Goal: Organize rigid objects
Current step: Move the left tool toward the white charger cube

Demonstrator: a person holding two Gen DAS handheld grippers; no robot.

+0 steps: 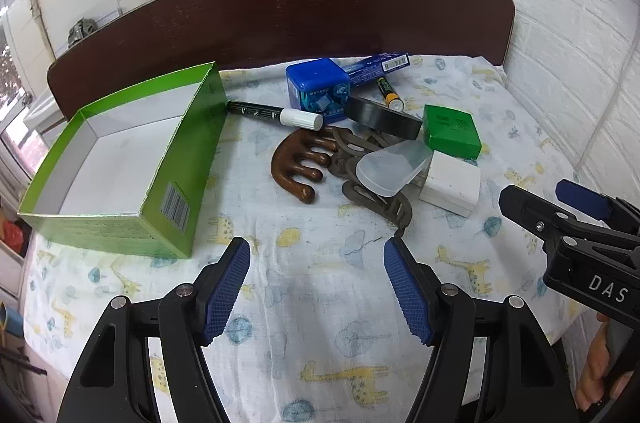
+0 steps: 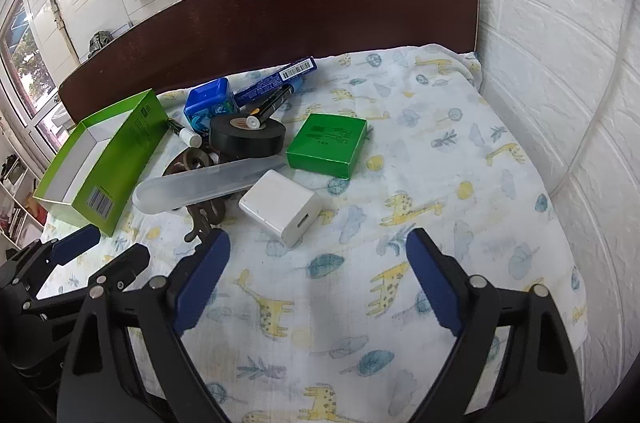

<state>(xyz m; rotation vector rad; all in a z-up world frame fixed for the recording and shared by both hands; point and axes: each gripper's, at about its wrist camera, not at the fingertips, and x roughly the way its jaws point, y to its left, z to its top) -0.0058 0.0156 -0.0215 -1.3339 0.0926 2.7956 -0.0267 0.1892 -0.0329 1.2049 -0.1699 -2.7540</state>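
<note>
Both grippers hung empty over the printed sheet, low in frame. Left gripper (image 1: 317, 283) and right gripper (image 2: 318, 279) each had fingers apart, nothing between. The green box (image 1: 120, 159) sat open and empty at left; the clutter lay mid-frame, white charger (image 2: 280, 207) nearest. Judged: first pick not yet made. Next move needs a descent astride the charger.

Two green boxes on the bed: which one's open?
The large lime-green cardboard box on the left, beside the black marker: no lid, white interior showing. The small dark green square box right of the black tape roll is closed.
</note>
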